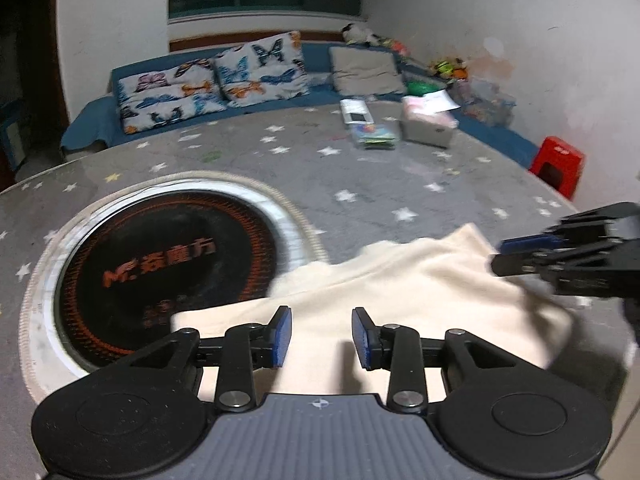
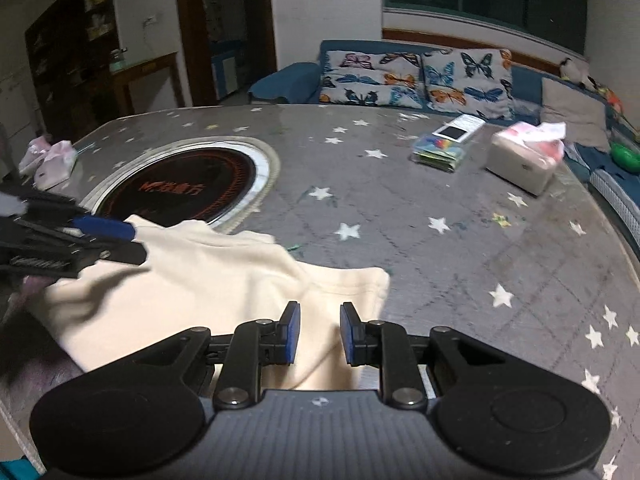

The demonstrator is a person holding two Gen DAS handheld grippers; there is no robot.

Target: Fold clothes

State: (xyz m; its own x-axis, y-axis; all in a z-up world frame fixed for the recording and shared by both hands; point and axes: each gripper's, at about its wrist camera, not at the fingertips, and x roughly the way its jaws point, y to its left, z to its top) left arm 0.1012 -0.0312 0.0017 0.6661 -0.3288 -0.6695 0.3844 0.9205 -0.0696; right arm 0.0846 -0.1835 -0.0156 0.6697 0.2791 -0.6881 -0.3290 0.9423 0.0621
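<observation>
A cream garment (image 1: 400, 292) lies rumpled on the grey star-patterned table, near its front edge; it also shows in the right wrist view (image 2: 208, 284). My left gripper (image 1: 321, 338) is open and empty, its blue pads just above the garment's near part. My right gripper (image 2: 319, 334) is open and empty over the garment's right side. In the left wrist view the right gripper (image 1: 500, 256) reaches in from the right over the cloth. In the right wrist view the left gripper (image 2: 136, 242) reaches in from the left over the cloth.
A round black induction cooktop (image 1: 168, 272) is set into the table left of the garment; it also shows in the right wrist view (image 2: 180, 192). A tissue box (image 2: 524, 160), a stack of packets (image 2: 440, 150) and a pink item (image 2: 52, 160) lie farther back. A sofa with butterfly pillows (image 1: 208, 80) and a red stool (image 1: 558, 164) stand beyond.
</observation>
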